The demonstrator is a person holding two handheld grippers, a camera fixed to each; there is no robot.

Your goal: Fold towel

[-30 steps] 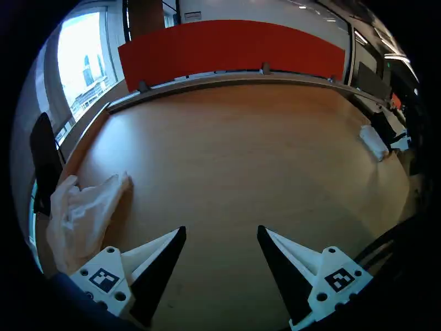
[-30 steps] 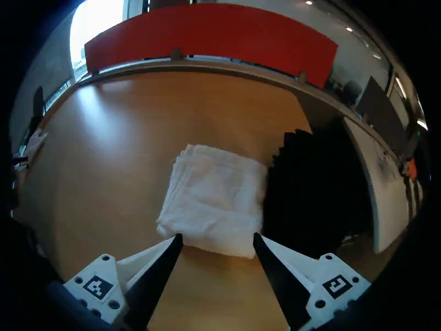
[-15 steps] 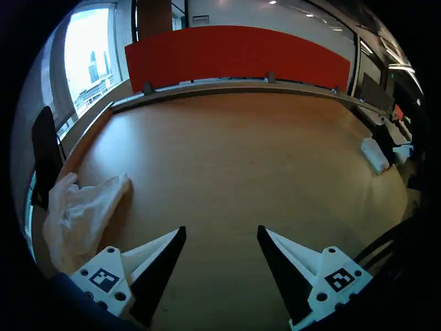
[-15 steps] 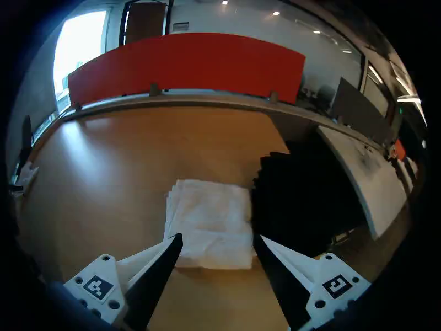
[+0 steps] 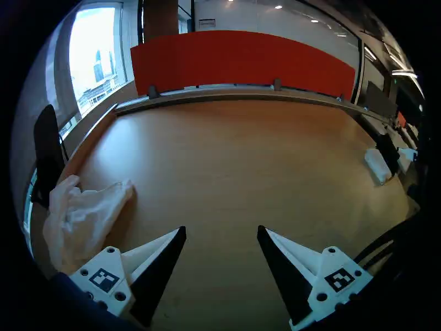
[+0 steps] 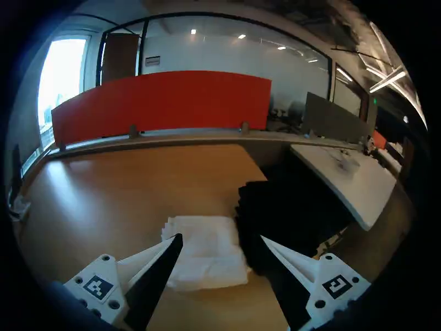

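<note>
Wooden table (image 5: 231, 154): one towel (image 6: 206, 259), one bag (image 5: 82, 215)

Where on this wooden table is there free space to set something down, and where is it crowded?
The middle of the wooden table is bare, between the red partition at the back, the crumpled plastic bag on one side and the folded towel at the opposite edge. It is tight only there: the towel lies beside a black object.
</note>
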